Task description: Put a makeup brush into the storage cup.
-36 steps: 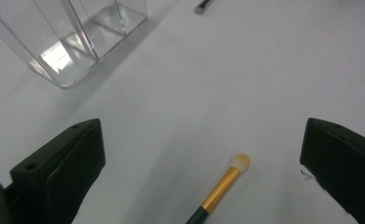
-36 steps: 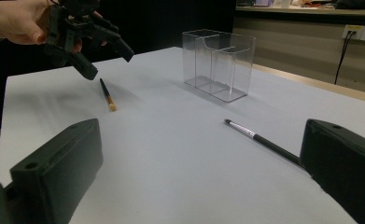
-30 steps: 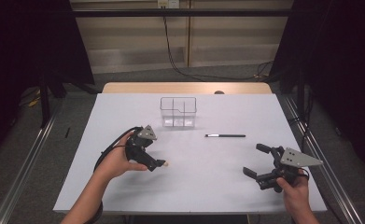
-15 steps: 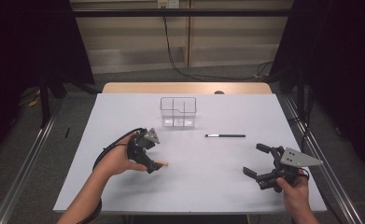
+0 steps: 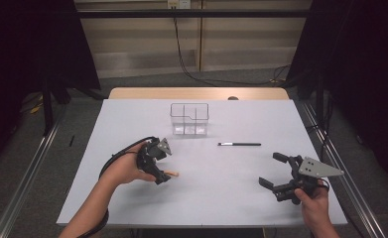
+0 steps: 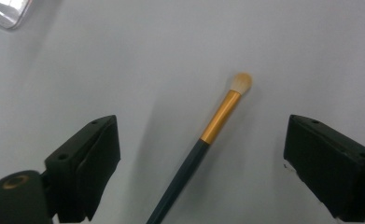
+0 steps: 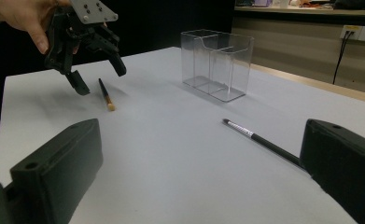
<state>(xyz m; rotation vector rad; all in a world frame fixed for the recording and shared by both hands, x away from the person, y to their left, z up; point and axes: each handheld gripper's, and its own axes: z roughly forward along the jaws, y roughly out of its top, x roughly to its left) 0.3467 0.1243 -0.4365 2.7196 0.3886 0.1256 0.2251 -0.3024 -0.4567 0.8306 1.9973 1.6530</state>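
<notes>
Two jaws of left gripper [image 5: 162, 174] wide, just closing around brush [image 6: 203, 140] — untouched; right gripper [image 5: 272, 170] open, empty, pen [image 5: 239, 144] at eleven o'clock.

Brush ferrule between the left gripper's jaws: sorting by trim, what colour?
Gold, on the brush; left gripper view shows it best.

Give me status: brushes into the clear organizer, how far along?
Done: nothing; the clear organizer looks empty. In hand: the left gripper straddles the gold-ferruled makeup brush lying on the table; its jaws have just been closing, pads not yet touching the handle. Left: grip, lift and place it, then the black brush, untouched. The right gripper is open.
</notes>
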